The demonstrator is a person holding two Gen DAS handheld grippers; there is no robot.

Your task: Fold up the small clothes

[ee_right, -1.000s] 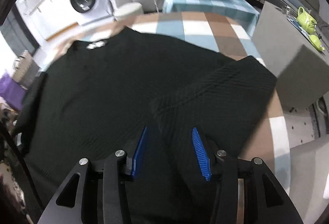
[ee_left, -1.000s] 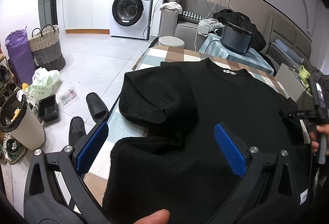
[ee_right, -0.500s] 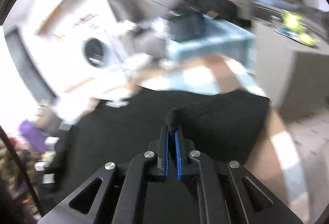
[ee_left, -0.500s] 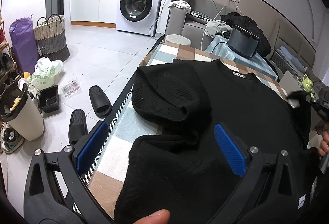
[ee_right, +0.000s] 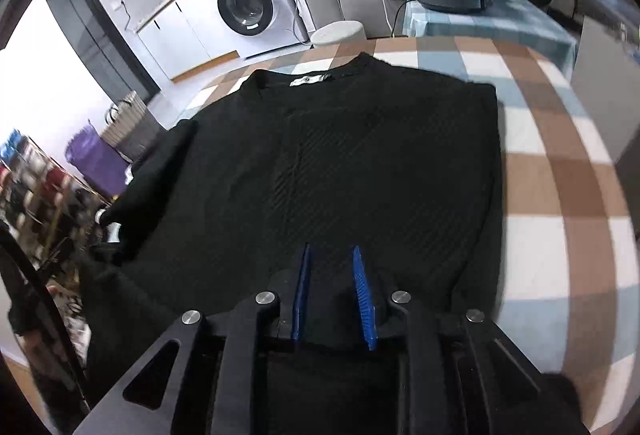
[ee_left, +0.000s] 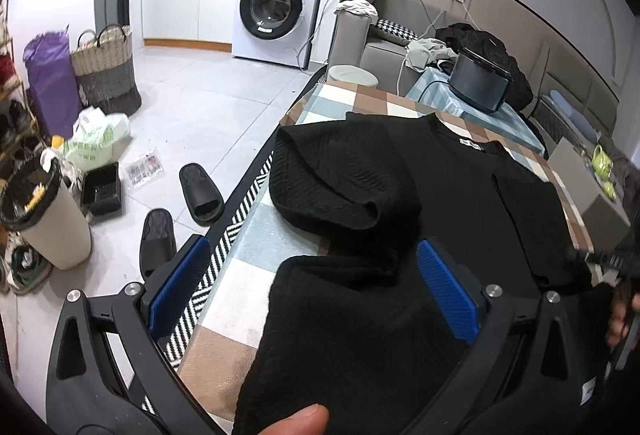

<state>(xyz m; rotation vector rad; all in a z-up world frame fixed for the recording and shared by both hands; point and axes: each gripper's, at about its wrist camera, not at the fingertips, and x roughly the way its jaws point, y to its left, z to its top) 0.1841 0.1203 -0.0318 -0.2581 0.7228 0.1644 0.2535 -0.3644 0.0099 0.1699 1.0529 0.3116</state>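
Note:
A black knitted top [ee_left: 452, 195] lies face up on the checked tablecloth [ee_left: 280, 247], collar label [ee_right: 310, 80] at the far side. Its left sleeve [ee_left: 340, 179] lies bunched and turned in near the table's left edge. The right sleeve [ee_right: 384, 163] lies folded flat over the body. My left gripper [ee_left: 312, 287] hovers wide open over the hem and waist, pinching nothing. My right gripper [ee_right: 331, 275] stands just above the near part of the top. Its jaws are narrowly apart and opening, and the pads [ee_right: 362, 299] press on nothing. A thumb [ee_left: 304, 417] shows at the bottom.
A grey box [ee_right: 600, 83] stands on the table's right side. On the side table beyond it sits a black appliance [ee_left: 478, 83]. Slippers [ee_left: 200, 193], a bin [ee_left: 44, 215], a basket [ee_left: 106, 67] and a washing machine [ee_left: 276, 15] occupy the floor at the left.
My right gripper shut on the right sleeve, carried it across the body, and has now parted, leaving the sleeve folded flat. My left gripper stayed open and shifted slightly.

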